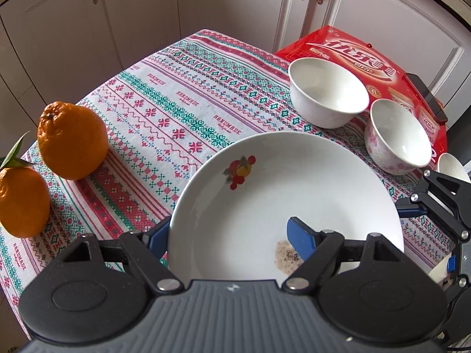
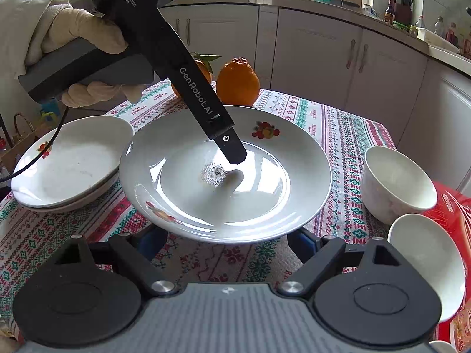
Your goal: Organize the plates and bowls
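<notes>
A white plate with fruit motifs [image 1: 282, 194] is held by my left gripper [image 1: 232, 236]: one blue finger [image 1: 300, 239] lies on its inside, the other under its rim. The plate also shows in the right wrist view [image 2: 226, 176], lifted and tilted, with the left gripper's finger [image 2: 232, 150] on it. My right gripper [image 2: 226, 242] is open, its fingers below the plate's near rim, apart from it. Two stacked plates [image 2: 70, 161] sit at the left. Two white bowls [image 1: 326, 94] [image 1: 397, 138] stand at the right, also in the right wrist view [image 2: 397, 185] [image 2: 426, 264].
Two oranges [image 1: 72, 139] [image 1: 22, 200] lie on the patterned tablecloth [image 1: 164, 103]. A red box [image 1: 362, 58] with a dark phone [image 1: 426, 97] on it sits behind the bowls. Kitchen cabinets [image 2: 318, 56] surround the table. The plate has a brown stain [image 1: 287, 257].
</notes>
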Motion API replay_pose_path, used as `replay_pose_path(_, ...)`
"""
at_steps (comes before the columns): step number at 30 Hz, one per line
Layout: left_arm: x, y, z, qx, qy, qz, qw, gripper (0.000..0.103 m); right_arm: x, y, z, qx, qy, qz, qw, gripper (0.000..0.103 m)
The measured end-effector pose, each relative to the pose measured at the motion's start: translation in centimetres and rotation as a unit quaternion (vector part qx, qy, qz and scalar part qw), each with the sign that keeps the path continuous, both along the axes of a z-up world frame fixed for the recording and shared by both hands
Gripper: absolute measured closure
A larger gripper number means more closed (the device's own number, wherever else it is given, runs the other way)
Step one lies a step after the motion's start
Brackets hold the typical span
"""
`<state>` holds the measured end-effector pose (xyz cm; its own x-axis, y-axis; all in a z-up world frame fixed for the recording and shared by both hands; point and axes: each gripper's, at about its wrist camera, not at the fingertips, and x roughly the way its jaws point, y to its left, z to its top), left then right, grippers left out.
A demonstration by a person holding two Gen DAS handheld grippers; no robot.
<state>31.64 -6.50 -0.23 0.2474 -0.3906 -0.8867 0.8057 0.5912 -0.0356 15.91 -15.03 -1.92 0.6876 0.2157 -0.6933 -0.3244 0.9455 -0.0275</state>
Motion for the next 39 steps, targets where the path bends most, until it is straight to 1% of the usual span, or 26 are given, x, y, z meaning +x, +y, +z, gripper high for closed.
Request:
replay_pose_path(4, -1.3, 1.3, 1.3, -0.008, -0.013, 0.01, 0.9998, 0.022, -0.9, 0.7, 1.0, -0.007, -0.01, 0.014, 1.0, 0.012)
replay_pose_path(8, -2.7, 3.4, 2.5, -0.016, -0.024, 0.029, 0.9992, 0.022, -1.7, 1.9, 1.8, -0.008, -0.017, 0.034, 0.999, 0.012)
replay_pose_path(16, -5.3, 8.2, 3.6, -0.023, -0.036, 0.074, 0.9963, 0.022, -3.1, 5.0, 2.8, -0.005, -0.024, 0.081, 0.996, 0.012)
replay_pose_path(23, -7.3, 12.2, 3.4, -0.029, -0.038, 0.115, 0.9922, 0.022, -3.7, 7.6, 2.8, -0.002, -0.016, 0.12, 0.993, 0.012)
replay_pose_path(27, -7.9, 14.0, 2.8, -0.037, -0.032, 0.135, 0.9897, 0.022, -3.9, 9.1, 2.8, -0.01, -0.016, 0.137, 0.99, 0.012)
replay_pose_path(39, -8.5, 16.8, 1.1, -0.049, -0.02, 0.157, 0.9861, 0.022, -3.9, 11.1, 2.4, -0.029, -0.009, 0.157, 0.987, 0.012)
